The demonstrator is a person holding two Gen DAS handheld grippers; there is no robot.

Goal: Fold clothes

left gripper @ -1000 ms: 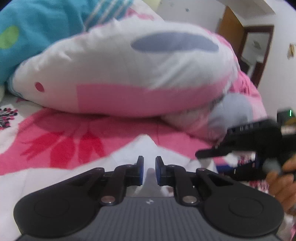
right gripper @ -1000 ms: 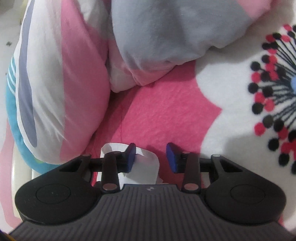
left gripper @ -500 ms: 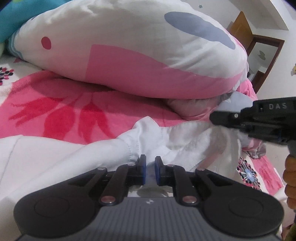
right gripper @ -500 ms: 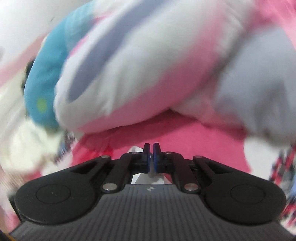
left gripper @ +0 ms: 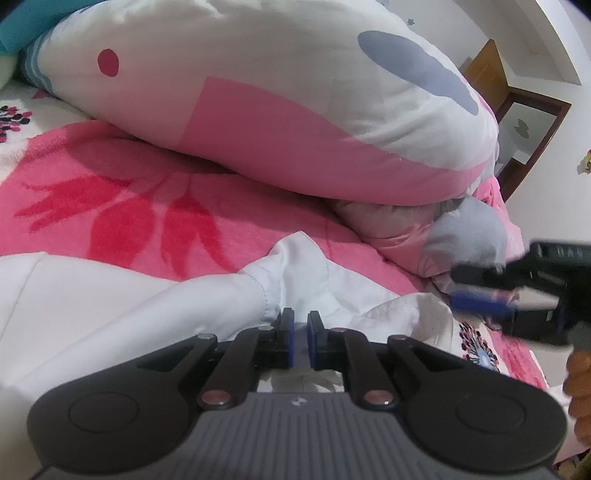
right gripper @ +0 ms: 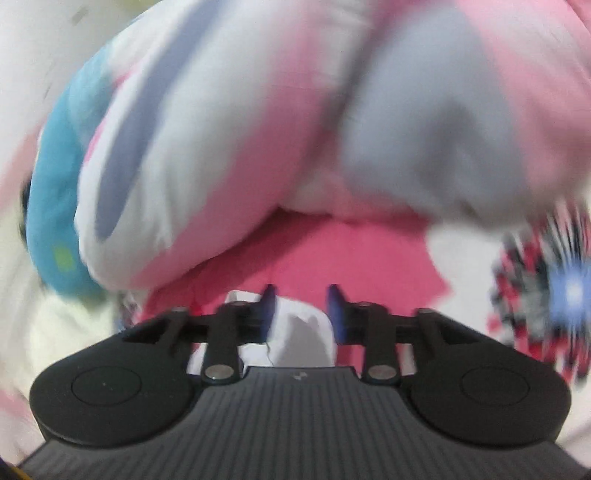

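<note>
A white garment [left gripper: 110,295] lies crumpled on a pink flowered blanket [left gripper: 110,206]. My left gripper [left gripper: 301,332] is low over it. Its jaws are nearly together, and a bunched fold of the white cloth is pinched between the blue pads. My right gripper [left gripper: 458,291] comes in blurred from the right, just above the garment's far edge, with a hand [left gripper: 580,387] behind it. In the right wrist view the right gripper [right gripper: 301,310] is opening. A white fold of the garment [right gripper: 303,332] sits loose between its parted pads.
A big puffy quilt [left gripper: 295,110] in white, pink and grey is heaped close behind the garment. A teal blanket [left gripper: 22,22] lies at the far left. A wooden door [left gripper: 487,74] and a dark-framed opening [left gripper: 532,122] stand at the back right.
The right gripper went from part open to shut, then spread apart again with white cloth between its pads. The left gripper sank toward the garment and narrowed on its fold.
</note>
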